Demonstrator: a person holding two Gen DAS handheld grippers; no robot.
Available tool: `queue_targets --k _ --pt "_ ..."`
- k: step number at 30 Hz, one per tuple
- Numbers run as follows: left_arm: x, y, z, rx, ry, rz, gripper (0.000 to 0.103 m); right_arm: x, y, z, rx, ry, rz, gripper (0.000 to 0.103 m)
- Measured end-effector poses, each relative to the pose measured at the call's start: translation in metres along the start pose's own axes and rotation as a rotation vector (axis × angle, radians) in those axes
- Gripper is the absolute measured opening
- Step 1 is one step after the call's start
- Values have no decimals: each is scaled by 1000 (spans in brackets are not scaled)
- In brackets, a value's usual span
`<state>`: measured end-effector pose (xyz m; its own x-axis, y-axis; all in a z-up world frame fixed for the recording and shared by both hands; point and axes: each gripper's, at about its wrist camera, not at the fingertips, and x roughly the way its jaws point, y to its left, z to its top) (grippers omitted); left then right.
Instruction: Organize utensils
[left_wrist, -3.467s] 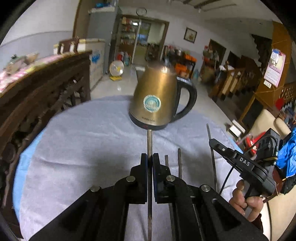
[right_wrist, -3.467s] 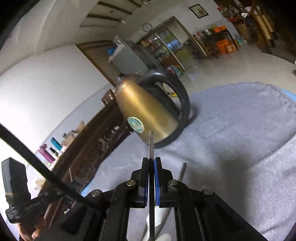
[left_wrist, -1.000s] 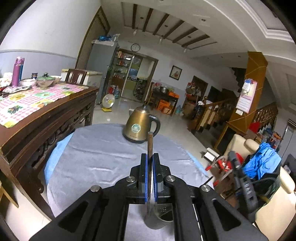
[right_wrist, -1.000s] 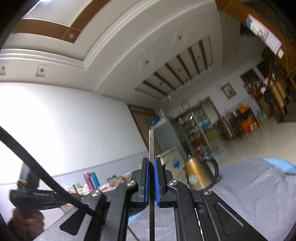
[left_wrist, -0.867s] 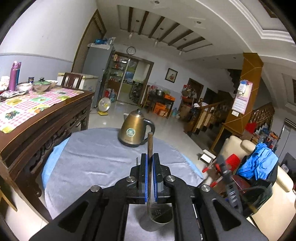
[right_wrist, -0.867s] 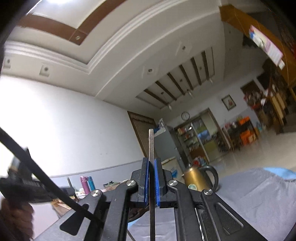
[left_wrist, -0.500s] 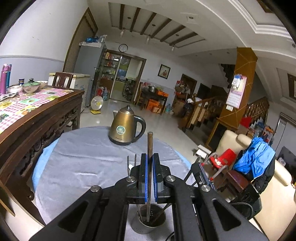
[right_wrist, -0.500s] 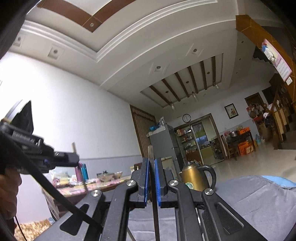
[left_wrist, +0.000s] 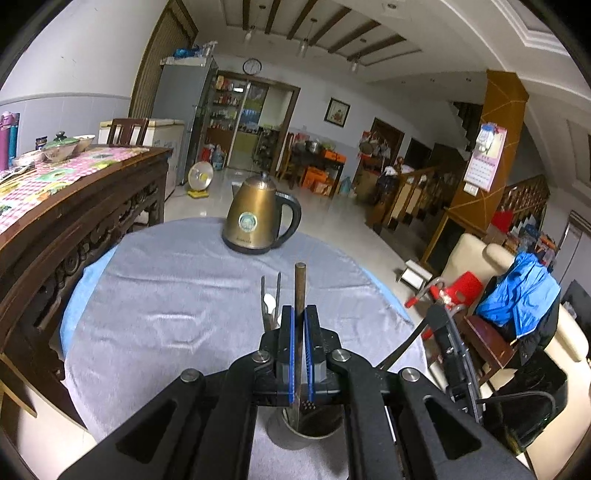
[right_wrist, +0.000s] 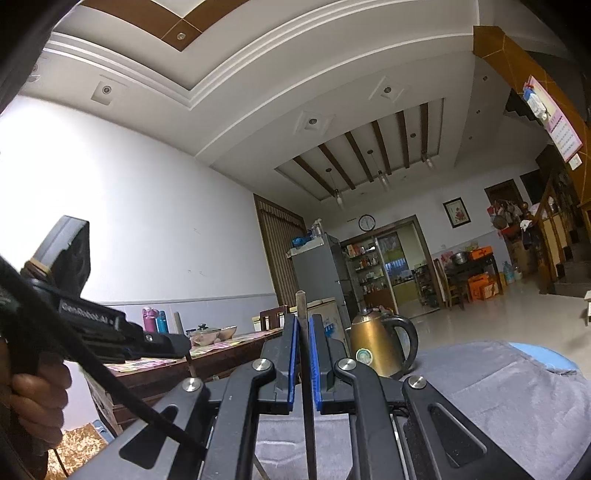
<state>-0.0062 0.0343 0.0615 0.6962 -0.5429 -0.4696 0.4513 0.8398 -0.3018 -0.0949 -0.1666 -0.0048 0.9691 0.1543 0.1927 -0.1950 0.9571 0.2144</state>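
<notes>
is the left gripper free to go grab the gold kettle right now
Probably not. The path across the grey cloth to the gold kettle looks open, but the left gripper is shut on a utensil handle whose lower end sits in the metal cup. It would have to release first.

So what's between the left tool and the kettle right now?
In the left wrist view, utensil handles standing up from the holder cup, then bare grey tablecloth, lie between the left tool and the kettle.
</notes>
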Motion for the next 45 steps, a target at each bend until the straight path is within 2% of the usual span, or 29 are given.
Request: queue_targets --k 23,28,29,30,31,32,33,36,39,43,45 --pt "-22 -10 -13 42 24 -23 5 -25 5 20 -4 43 45 9" --pt "-24 -14 -17 34 75 -121 6 -26 3 23 3 74 40 9" --pt "-27 -16 -17 41 79 -134 14 -26 1 24 8 89 35 13" --pt "-29 -17 -18 48 72 -136 24 -25 -3 27 22 107 32 31" --pt "-33 -18 -18 57 55 -126 29 -25 -5 28 33 120 25 63" --pt "-37 -18 -17 63 40 -117 35 -25 -13 32 58 143 8 75" --pt "-42 -17 -16 67 20 -106 35 -28 -19 36 81 136 -2 78" --pt "-48 -9 -14 46 0 -77 35 -43 -35 46 114 62 -49 77" --pt "-50 -1 -13 23 -5 -36 35 -54 -47 55 129 43 -76 76" --pt "-52 2 -17 11 -2 -1 36 -58 -45 59 109 67 -88 76" --pt "-54 1 -18 27 -10 39 46 -57 -42 58 103 97 -82 76"
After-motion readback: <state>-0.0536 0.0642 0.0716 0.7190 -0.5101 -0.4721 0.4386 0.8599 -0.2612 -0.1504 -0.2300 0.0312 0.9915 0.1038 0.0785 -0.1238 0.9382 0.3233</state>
